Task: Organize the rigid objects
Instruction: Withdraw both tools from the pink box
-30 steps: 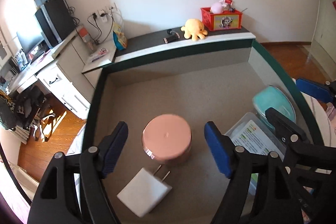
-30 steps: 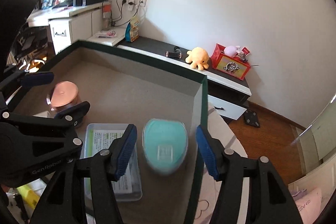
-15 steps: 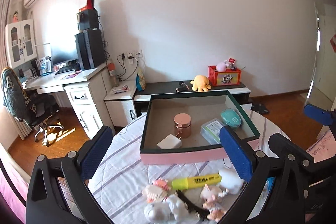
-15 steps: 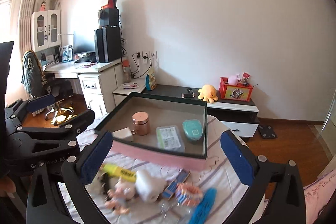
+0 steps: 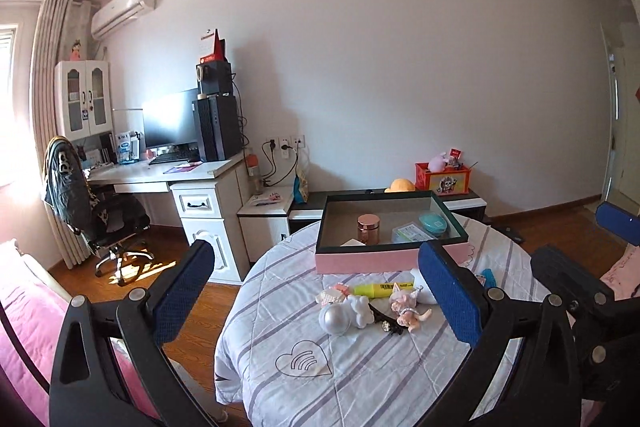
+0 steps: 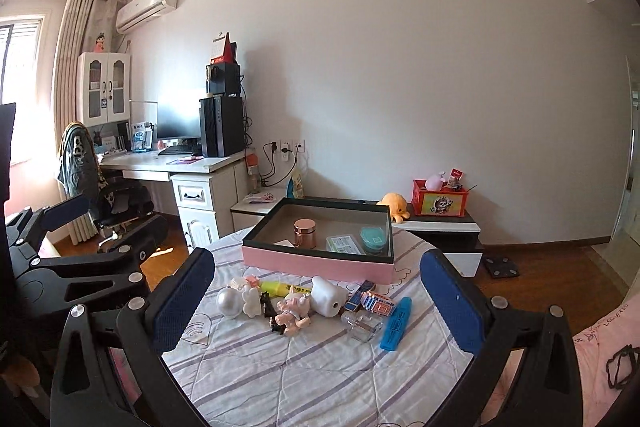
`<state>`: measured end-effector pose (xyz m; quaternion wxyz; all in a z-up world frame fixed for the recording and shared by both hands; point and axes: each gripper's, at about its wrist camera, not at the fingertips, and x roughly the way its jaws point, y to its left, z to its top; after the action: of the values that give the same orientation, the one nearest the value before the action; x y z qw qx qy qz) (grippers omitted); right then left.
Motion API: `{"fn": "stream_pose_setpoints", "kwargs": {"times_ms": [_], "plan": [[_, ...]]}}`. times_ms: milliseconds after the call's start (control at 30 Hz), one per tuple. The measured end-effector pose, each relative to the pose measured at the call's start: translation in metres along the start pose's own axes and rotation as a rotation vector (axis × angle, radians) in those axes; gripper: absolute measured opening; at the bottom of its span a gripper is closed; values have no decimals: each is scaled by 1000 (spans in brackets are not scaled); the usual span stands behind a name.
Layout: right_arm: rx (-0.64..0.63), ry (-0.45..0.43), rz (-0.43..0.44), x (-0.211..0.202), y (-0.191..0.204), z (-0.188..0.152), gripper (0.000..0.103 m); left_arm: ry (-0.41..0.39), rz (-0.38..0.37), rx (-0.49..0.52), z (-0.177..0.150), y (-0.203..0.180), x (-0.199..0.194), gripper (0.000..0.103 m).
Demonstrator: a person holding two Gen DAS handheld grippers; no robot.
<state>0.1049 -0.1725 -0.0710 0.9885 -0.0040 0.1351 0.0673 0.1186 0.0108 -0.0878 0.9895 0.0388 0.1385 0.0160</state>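
**Tidying hard items: four in the box, a pile left over**

Left wrist view: the left tongs [image 5: 316, 281] are standing wide apart with nothing between the pads, having just been opening. They are looking over the round desk [image 5: 360, 379] from its near edge. The box [image 5: 390, 261] is sitting at the far side, holding a copper jar [image 5: 368, 228], a white charger [image 5: 352, 242], a clear case [image 5: 408, 233] and a teal case [image 5: 433, 223].

Right wrist view: the right tongs [image 6: 316, 285] are likewise gaping and empty, jaws having just been opening. In front of the box a loose pile is waiting: a yellow highlighter [image 6: 285, 287], a silver ball [image 6: 229, 301], a pig figure [image 6: 294, 311], a white roll [image 6: 328, 295], a glass bottle [image 6: 362, 323] and a blue pen [image 6: 396, 323].

Judgement: partly done; most sorting is remaining.
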Motion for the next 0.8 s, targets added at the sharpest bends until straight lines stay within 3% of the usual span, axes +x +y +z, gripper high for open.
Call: {"fn": "stream_pose_setpoints", "kwargs": {"times_ms": [400,800], "plan": [[22,-28,-45,-33,-3,-1,103,-28,1,6,-2,-7,-34,103],[35,13,-56,-14,-8,-8,103,14,-3,5,-7,-12,-16,103]]}}
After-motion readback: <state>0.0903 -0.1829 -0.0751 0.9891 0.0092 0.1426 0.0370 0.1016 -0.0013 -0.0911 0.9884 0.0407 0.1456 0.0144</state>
